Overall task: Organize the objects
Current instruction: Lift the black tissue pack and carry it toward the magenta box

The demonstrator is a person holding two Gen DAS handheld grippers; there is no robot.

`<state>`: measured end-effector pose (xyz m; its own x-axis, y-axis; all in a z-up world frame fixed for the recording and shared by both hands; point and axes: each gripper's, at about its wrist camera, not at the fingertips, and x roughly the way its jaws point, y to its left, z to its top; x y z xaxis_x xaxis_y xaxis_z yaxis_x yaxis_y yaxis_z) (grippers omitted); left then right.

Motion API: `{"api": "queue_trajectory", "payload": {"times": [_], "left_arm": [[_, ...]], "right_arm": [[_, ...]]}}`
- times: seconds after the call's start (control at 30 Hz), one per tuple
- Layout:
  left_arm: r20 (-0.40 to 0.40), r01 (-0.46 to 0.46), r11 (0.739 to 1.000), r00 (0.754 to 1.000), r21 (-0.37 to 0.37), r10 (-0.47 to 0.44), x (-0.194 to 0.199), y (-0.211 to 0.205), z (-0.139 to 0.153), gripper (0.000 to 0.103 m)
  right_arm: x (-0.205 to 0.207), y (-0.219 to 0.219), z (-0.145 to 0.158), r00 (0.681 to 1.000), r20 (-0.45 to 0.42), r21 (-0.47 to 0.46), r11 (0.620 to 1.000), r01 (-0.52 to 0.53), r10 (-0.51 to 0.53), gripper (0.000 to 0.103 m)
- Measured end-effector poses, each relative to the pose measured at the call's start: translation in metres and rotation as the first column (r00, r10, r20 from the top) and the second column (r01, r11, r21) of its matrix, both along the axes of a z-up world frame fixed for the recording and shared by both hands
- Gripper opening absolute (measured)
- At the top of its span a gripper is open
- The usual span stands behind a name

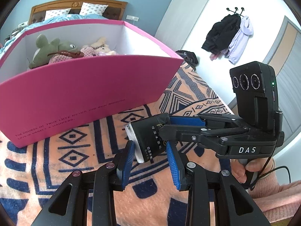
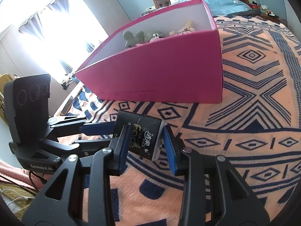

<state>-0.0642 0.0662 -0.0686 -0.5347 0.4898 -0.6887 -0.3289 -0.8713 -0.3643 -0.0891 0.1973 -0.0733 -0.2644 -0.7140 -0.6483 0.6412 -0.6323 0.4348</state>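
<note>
Pack: a black tissue pack with white ends and printed lettering, just above the patterned blanket, near the pink box's front wall, caught between both tools.
Left tool: points forward and down; its blue pads sit close together on the pack's near end, squeezing it.
Right tool: also tilted down, coming at the pack from the other side; its blue pads press on the pack's sides, narrowly parted.
Hand: fingers wrapped on the right tool's handle in the left wrist view, with a pink sleeve behind.
Pink box: large, open-topped, white inside, small print along its front wall; it stands on the blanket just beyond the pack.
Box contents: a green plush toy and a pink and cream plush toy, lying side by side against the far wall.
Blanket: orange with dark blue geometric pattern, spread over the bed.
Beyond: wooden headboard and pillows.
</note>
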Motion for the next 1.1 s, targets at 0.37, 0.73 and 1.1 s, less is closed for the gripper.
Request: {"api": "queue_trajectory", "payload": {"times": [0.37, 0.73, 1.1], "left_arm": [[-0.039, -0.001, 1.0, 0.999, -0.012, 0.0, 0.006, -0.002, 0.01, 0.035], [-0.07, 0.004, 1.0, 0.998, -0.012, -0.005, 0.013, -0.003, 0.019, 0.035], [-0.099, 0.004, 1.0, 0.995, -0.023, -0.006, 0.018, -0.002, 0.029, 0.035]], "right_arm": [[0.005, 0.002, 0.009, 1.0, -0.025, -0.013, 1.0, -0.001, 0.001, 0.039], [0.009, 0.005, 0.018, 0.999, -0.05, -0.028, 1.0, -0.002, 0.001, 0.039], [0.012, 0.007, 0.026, 0.998, -0.07, -0.039, 0.999, -0.002, -0.001, 0.039]]}}
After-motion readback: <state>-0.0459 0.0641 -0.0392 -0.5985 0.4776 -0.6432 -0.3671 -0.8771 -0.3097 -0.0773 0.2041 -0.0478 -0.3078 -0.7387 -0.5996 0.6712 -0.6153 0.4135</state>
